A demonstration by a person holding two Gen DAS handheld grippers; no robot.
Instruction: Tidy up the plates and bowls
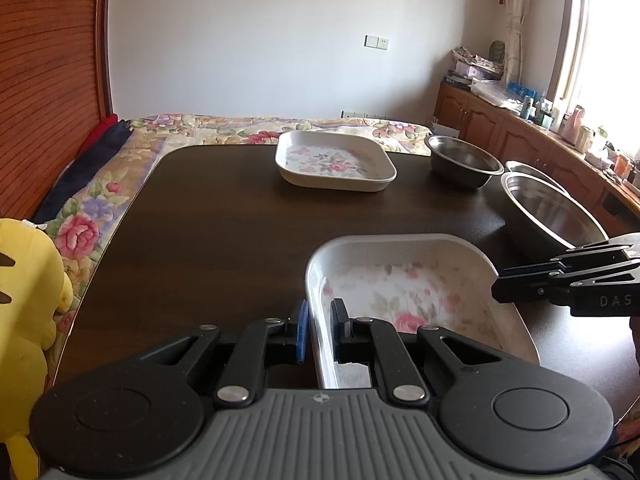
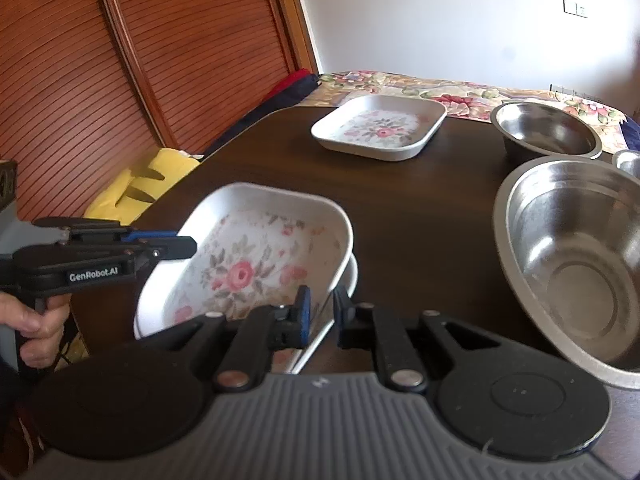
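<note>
Both grippers sit at the near floral dish (image 1: 408,284), one on each side of it. My left gripper (image 1: 319,330) straddles the dish's left rim, one pad outside and one inside, clamped on the wall. My right gripper (image 2: 320,314) straddles the opposite rim, its jaws slightly parted around the edge; whether the pads press on it I cannot tell for certain. In the right wrist view the dish appears tilted, its far-left side raised, and a second white rim shows just beneath its right edge, so it seems to sit on another dish of the same kind. A matching floral dish (image 1: 336,160) stands well apart at the far side of the dark table (image 1: 208,216). Near it stands a small steel bowl (image 1: 464,160), and a large steel bowl (image 2: 576,268) stands just beside my right gripper.
</note>
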